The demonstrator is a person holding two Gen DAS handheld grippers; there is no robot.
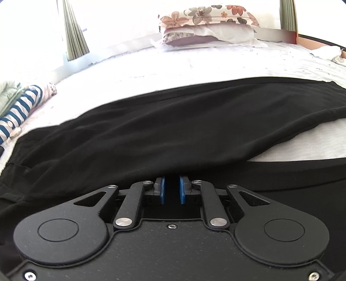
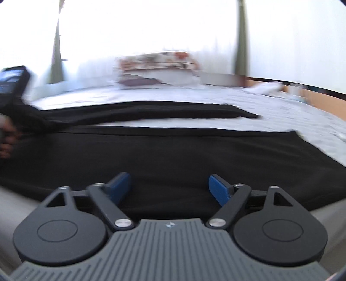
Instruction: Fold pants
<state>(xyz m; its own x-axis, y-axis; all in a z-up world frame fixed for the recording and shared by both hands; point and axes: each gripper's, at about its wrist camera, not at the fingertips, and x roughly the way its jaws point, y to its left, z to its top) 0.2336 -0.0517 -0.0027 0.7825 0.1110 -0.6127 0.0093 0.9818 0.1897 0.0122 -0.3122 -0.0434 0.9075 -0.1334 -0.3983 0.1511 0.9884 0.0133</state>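
Black pants (image 1: 173, 129) lie spread across the white bed (image 1: 194, 64). My left gripper (image 1: 172, 180) is shut on a raised fold of the pants, and the cloth drapes over its blue pads (image 1: 162, 190). In the right wrist view the pants (image 2: 173, 151) stretch sideways, with one leg (image 2: 151, 110) lying farther back and a strip of sheet between the legs. My right gripper (image 2: 168, 179) stands wide open just above the near cloth, with nothing pinched between its fingers. At that view's left edge a hand (image 2: 6, 138) holds the left gripper's body (image 2: 13, 80).
A floral pillow (image 1: 205, 19) sits at the head of the bed. Striped blue-and-white clothing (image 1: 19, 108) lies at the left edge. Green curtains (image 1: 73, 32) hang by a bright window. A wooden bed frame (image 2: 313, 95) runs along the right side.
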